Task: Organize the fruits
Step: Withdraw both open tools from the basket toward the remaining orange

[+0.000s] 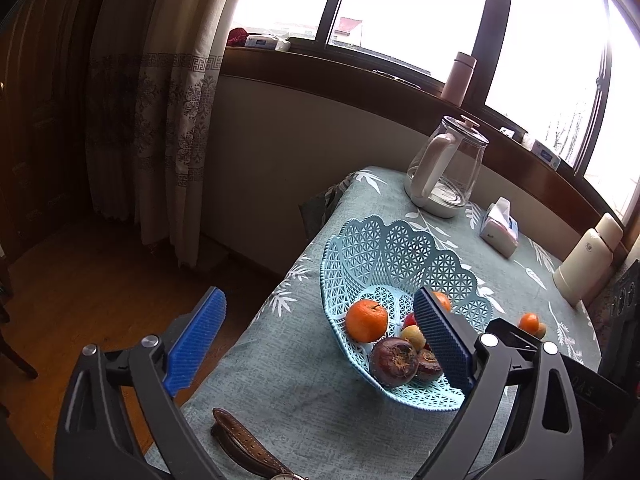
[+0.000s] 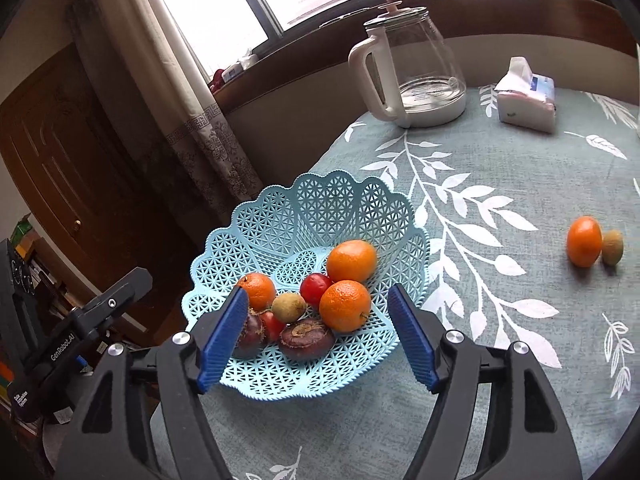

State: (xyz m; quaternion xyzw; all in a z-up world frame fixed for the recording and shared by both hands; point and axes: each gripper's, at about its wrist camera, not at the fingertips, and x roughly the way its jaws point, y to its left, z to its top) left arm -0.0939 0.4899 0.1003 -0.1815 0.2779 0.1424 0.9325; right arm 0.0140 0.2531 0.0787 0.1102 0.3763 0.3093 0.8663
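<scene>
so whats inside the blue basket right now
The blue basket holds three oranges, two red fruits, a small greenish fruit and two dark purple fruits. The right tongs' pad partly covers one purple fruit; anything beneath the pile is hidden.

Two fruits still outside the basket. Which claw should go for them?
Probably right. Right claw is open, with the loose orange and small greenish fruit unobstructed on its side; from the left view they sit beyond the basket.

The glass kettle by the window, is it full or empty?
Nearly empty. The glass kettle stands upright with its lid on, and through the clear wall only a shallow layer of water shows at the bottom.
</scene>
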